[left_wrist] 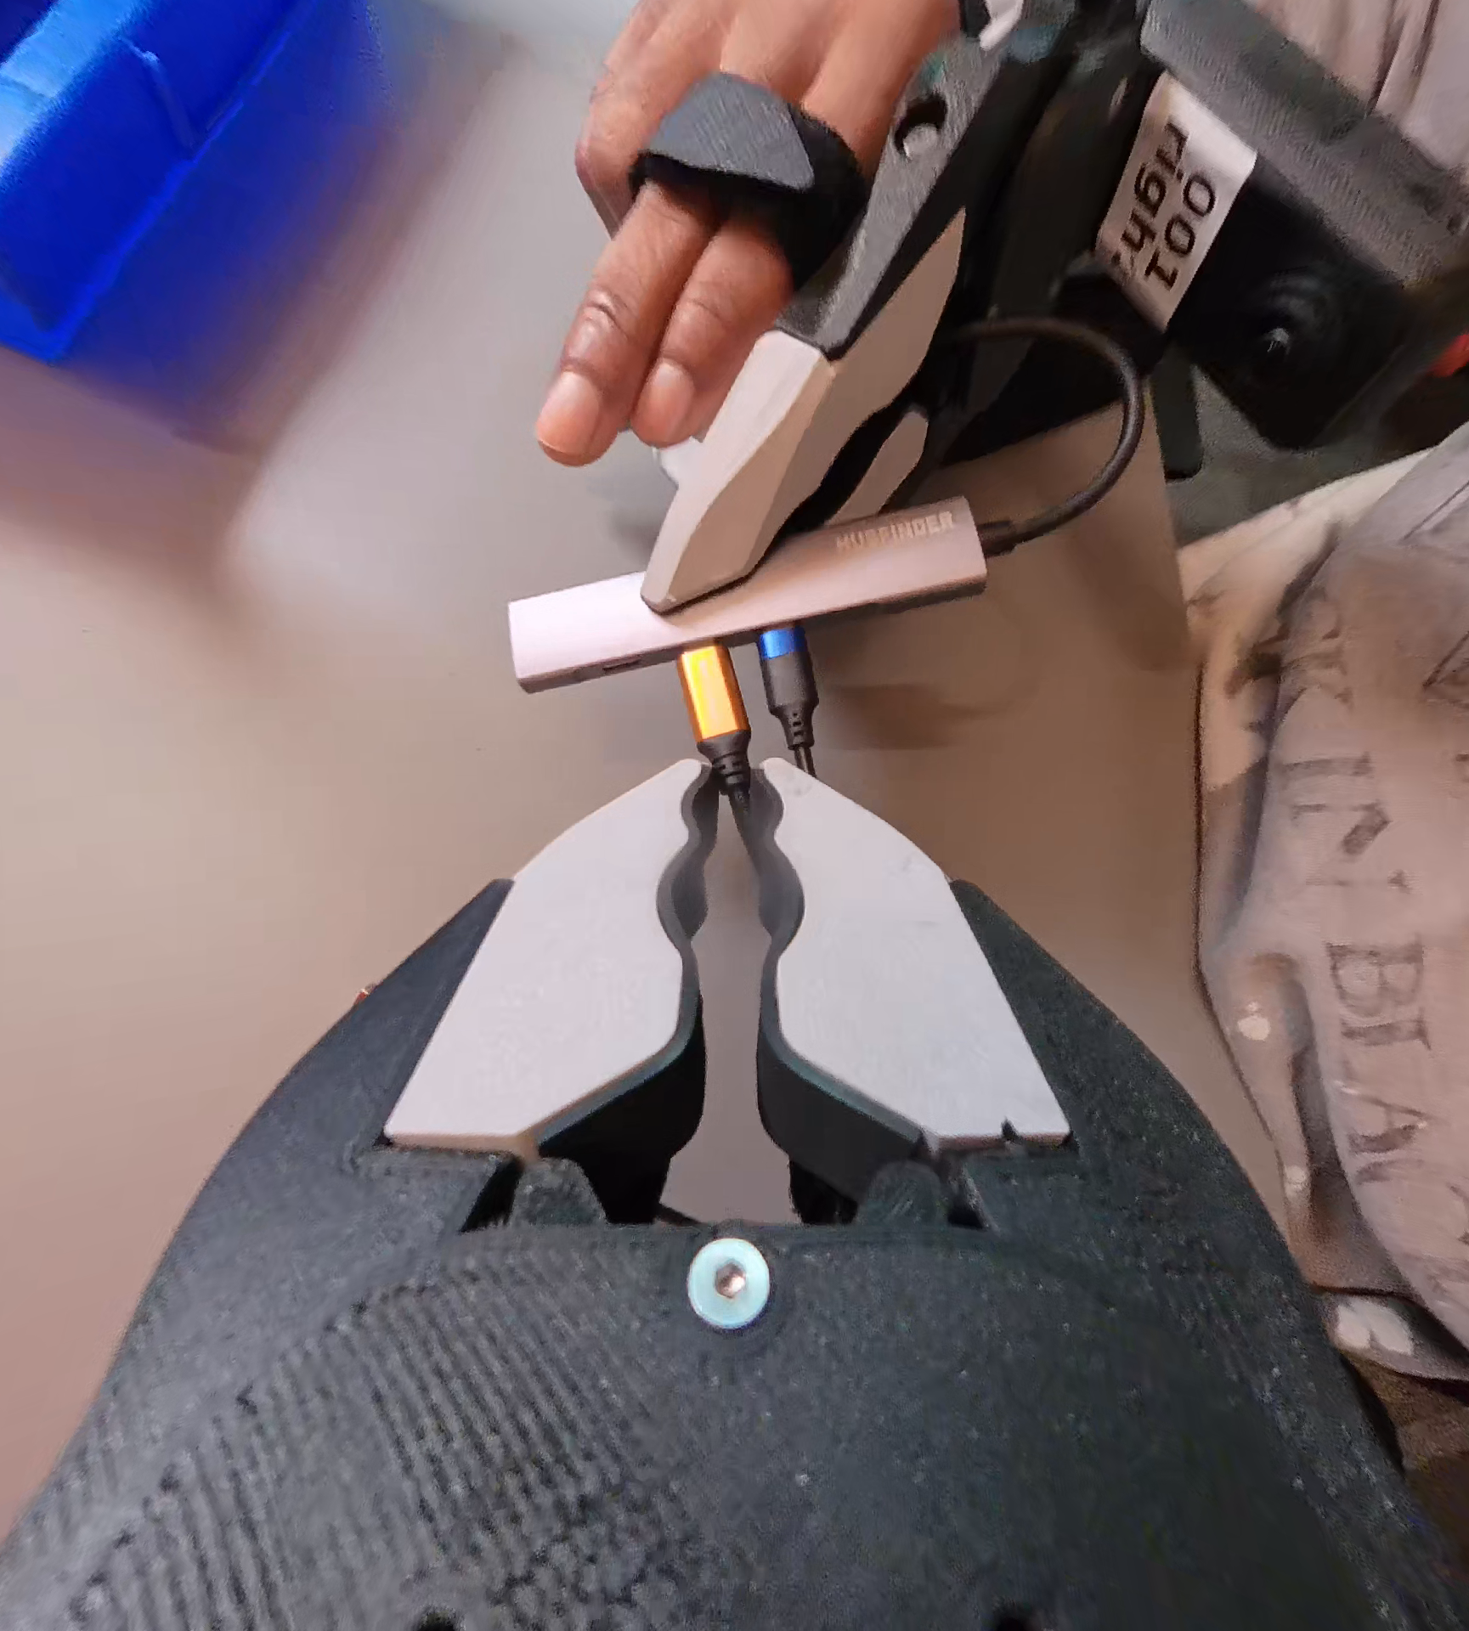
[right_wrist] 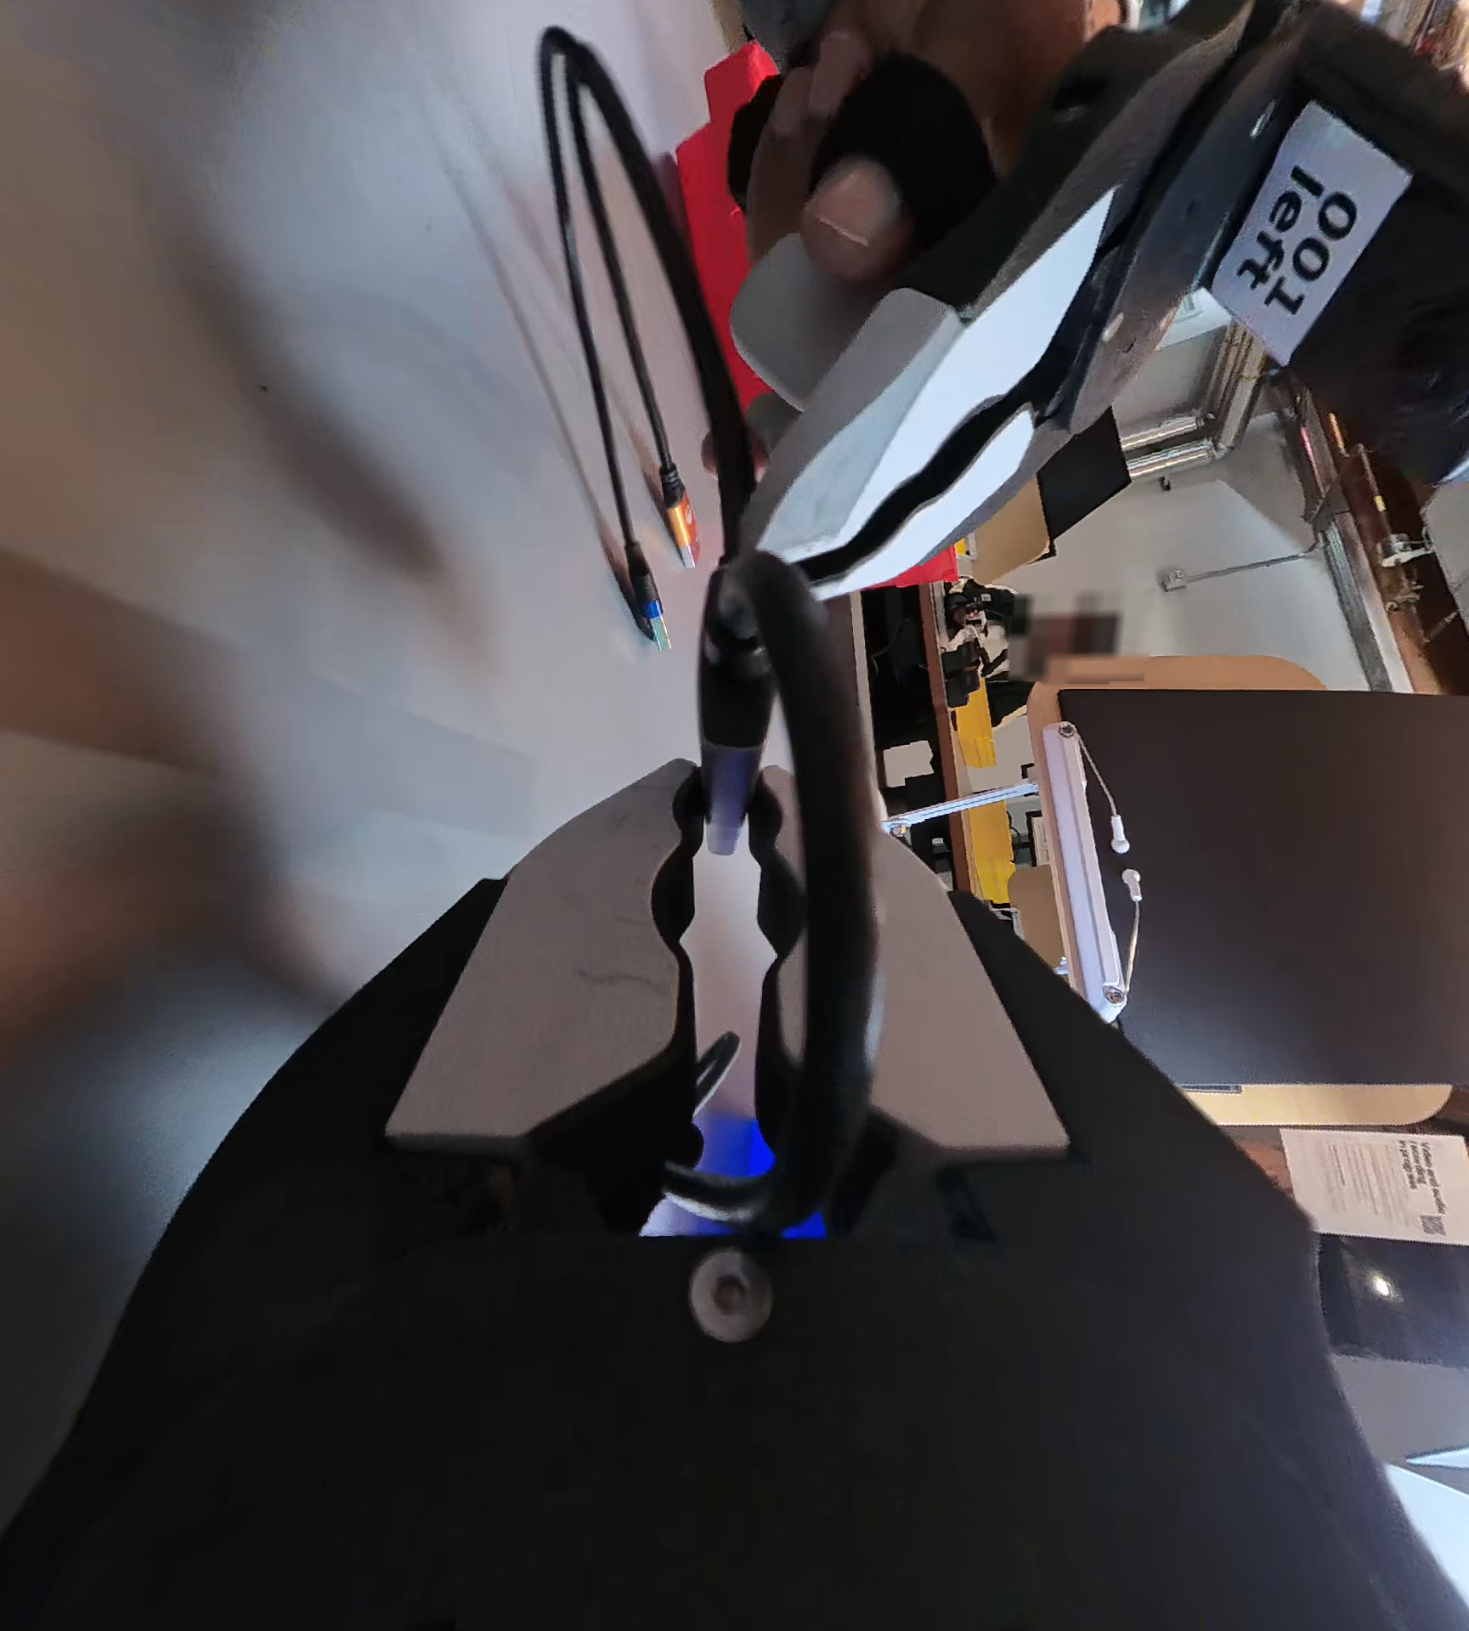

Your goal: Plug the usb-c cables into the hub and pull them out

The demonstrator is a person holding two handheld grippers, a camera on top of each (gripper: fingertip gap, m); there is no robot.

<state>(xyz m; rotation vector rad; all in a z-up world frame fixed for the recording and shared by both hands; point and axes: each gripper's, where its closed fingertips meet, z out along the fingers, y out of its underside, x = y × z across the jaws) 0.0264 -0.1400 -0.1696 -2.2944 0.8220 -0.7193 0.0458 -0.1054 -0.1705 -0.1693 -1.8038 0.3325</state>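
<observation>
Left gripper point(left_wrist: 732, 777) fingers squeeze black cord just behind orange plug point(left_wrist: 710, 697). Orange plug and blue plug point(left_wrist: 783, 664) sit side by side in grey hub point(left_wrist: 576, 631) at 12 o'clock. Right gripper point(left_wrist: 695, 591) pinches hub from above. Blue bin point(left_wrist: 95, 168) far off at 10 o'clock.

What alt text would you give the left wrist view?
The left gripper pinches the black cable behind an orange plug seated in a grey hub, beside a blue plug. The right gripper holds the hub above a beige table.
</observation>
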